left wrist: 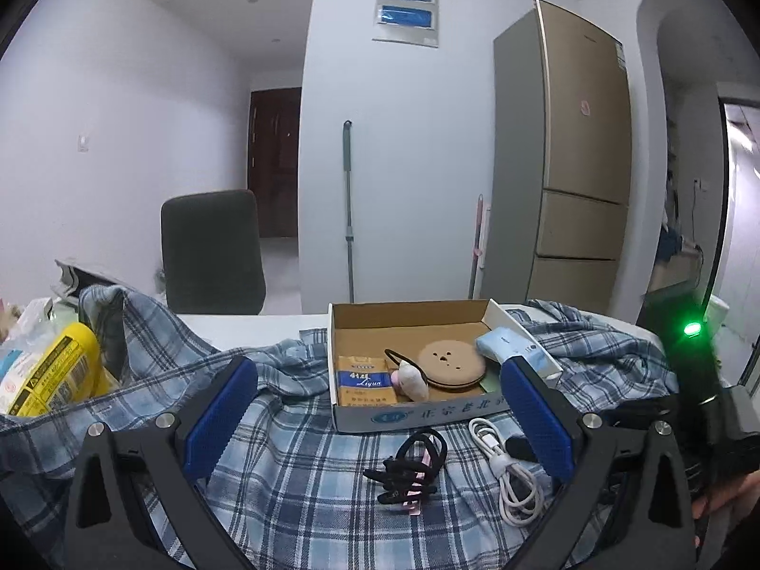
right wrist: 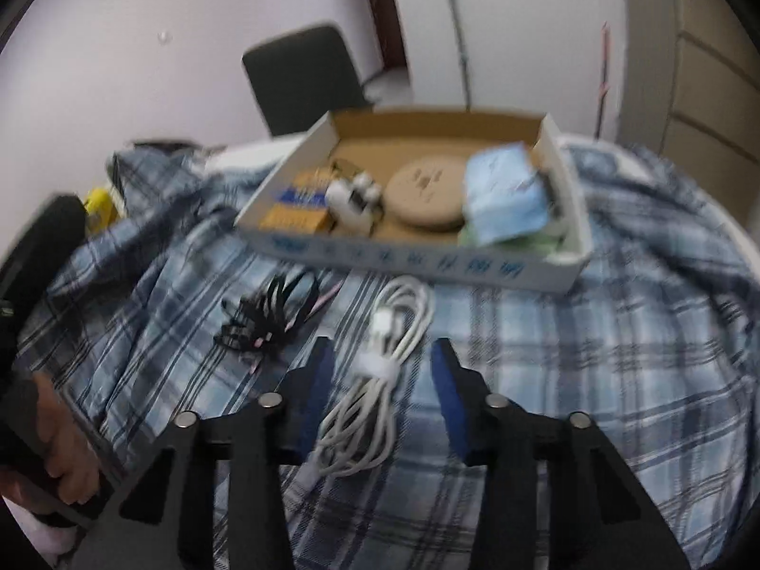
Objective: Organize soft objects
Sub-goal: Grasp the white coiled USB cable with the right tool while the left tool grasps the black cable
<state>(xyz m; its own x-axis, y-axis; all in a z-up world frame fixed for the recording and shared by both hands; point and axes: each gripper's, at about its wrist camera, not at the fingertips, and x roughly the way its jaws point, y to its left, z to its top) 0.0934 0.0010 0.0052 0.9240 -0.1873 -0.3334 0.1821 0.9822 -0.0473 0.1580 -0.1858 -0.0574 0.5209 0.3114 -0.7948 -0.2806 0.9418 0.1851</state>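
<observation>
A coiled white cable (right wrist: 375, 380) lies on the blue plaid cloth (right wrist: 546, 356), between the open pads of my right gripper (right wrist: 382, 349); whether the pads touch it I cannot tell. A bundle of black hair ties (right wrist: 266, 318) lies to its left. Behind them stands a shallow cardboard box (right wrist: 418, 261) with a round tan pad (right wrist: 425, 192), a light blue tissue pack (right wrist: 503, 194) and a small white plush (right wrist: 354, 197). My left gripper (left wrist: 380, 394) is open and empty above the cloth, with the hair ties (left wrist: 411, 470) and cable (left wrist: 508, 475) between its fingers and the box (left wrist: 418, 415) just beyond.
A yellow packet (left wrist: 57, 375) and plastic bags lie at the left of the table. A dark chair (left wrist: 211, 251) stands behind the table, a mop (left wrist: 349, 209) leans on the wall, and a gold fridge (left wrist: 570, 156) stands at the right.
</observation>
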